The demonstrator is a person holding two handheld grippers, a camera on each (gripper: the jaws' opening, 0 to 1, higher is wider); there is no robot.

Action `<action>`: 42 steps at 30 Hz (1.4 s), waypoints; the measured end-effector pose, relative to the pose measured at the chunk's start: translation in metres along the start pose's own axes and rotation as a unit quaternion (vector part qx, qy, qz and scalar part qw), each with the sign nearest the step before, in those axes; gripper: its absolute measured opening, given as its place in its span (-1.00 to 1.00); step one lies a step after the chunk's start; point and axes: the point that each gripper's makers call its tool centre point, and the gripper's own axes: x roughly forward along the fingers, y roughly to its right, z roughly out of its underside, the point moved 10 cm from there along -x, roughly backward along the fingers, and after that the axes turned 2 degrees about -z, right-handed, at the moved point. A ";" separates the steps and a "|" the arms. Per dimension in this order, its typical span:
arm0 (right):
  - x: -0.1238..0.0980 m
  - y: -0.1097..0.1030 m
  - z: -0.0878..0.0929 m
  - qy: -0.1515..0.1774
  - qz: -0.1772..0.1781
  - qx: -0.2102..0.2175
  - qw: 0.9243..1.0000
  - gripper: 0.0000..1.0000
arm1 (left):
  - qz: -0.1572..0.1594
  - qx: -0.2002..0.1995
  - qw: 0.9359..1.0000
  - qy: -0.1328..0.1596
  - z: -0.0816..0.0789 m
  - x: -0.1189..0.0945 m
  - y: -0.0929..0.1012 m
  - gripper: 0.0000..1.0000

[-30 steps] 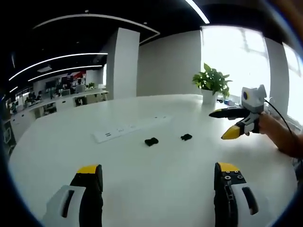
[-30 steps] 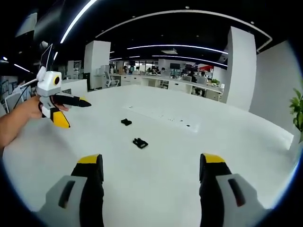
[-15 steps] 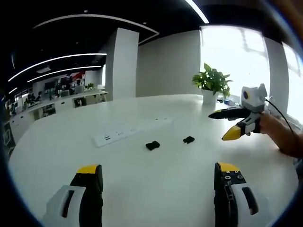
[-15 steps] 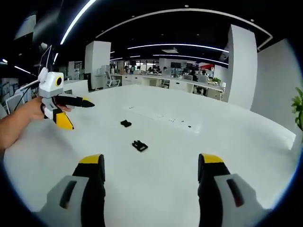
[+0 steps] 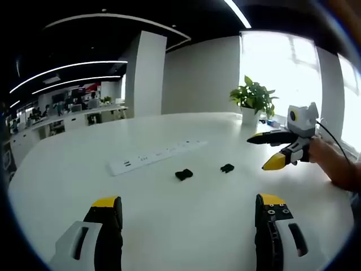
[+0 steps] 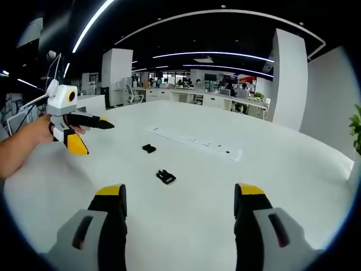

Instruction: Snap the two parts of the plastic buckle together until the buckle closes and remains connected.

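Two black buckle parts lie apart on the white table. In the left gripper view, one buckle part is at the centre and the second buckle part is to its right. The right gripper view shows the pronged buckle part nearer and the other buckle part beyond it. My left gripper hovers open above the table, well short of both, and also appears as the left gripper held by a hand. My right gripper is open too, seen from the side as the right gripper.
A white power strip lies on the table behind the buckle parts, also seen as the power strip. A potted plant stands at the table's far edge by a bright window. Office desks lie beyond the table.
Both views have shifted slightly as the hands moved; the buckle parts sit a little lower in the left gripper view. The parts themselves have not moved. Both grippers stay open.
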 end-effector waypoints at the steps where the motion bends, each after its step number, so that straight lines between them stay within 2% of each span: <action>1: 0.000 0.001 -0.001 0.001 0.001 0.003 1.000 0.56 | 0.002 -0.002 1.000 0.005 -0.002 0.002 0.001 0.99; 6: 0.002 0.006 -0.003 0.004 0.004 0.008 1.000 0.55 | 0.006 0.011 1.000 -0.002 -0.003 0.009 0.003 0.99; 9: 0.007 0.007 -0.004 0.004 0.003 0.014 1.000 0.53 | 0.008 0.004 1.000 -0.001 -0.004 0.011 0.003 0.99; 15: 0.011 0.006 -0.004 0.008 -0.003 0.011 1.000 0.40 | 0.009 0.015 1.000 0.001 -0.009 0.013 0.004 0.99; 21: 0.015 0.010 0.002 -0.005 -0.003 0.008 1.000 0.40 | 0.009 0.007 1.000 -0.005 -0.012 0.022 -0.001 0.99; 28: 0.019 0.012 0.003 -0.005 -0.007 0.011 1.000 0.33 | 0.010 0.010 1.000 -0.010 -0.011 0.024 -0.002 0.99; 30: 0.020 0.014 0.001 -0.004 -0.006 0.014 1.000 0.32 | 0.009 0.012 1.000 -0.013 -0.010 0.025 -0.004 0.84; 31: 0.020 0.014 -0.001 -0.004 -0.007 0.015 1.000 0.32 | 0.007 0.012 1.000 -0.014 -0.009 0.025 -0.005 0.83; 34: 0.020 0.015 -0.003 -0.001 -0.009 0.021 1.000 0.33 | 0.009 0.004 1.000 -0.012 -0.007 0.027 -0.008 0.98; 37: 0.023 0.016 -0.003 0.000 -0.010 0.025 1.000 0.34 | 0.018 -0.005 1.000 -0.011 -0.007 0.027 -0.009 0.98; 42: 0.030 0.022 -0.001 -0.007 -0.010 0.025 1.000 0.35 | 0.013 0.009 1.000 -0.023 -0.007 0.029 -0.009 0.99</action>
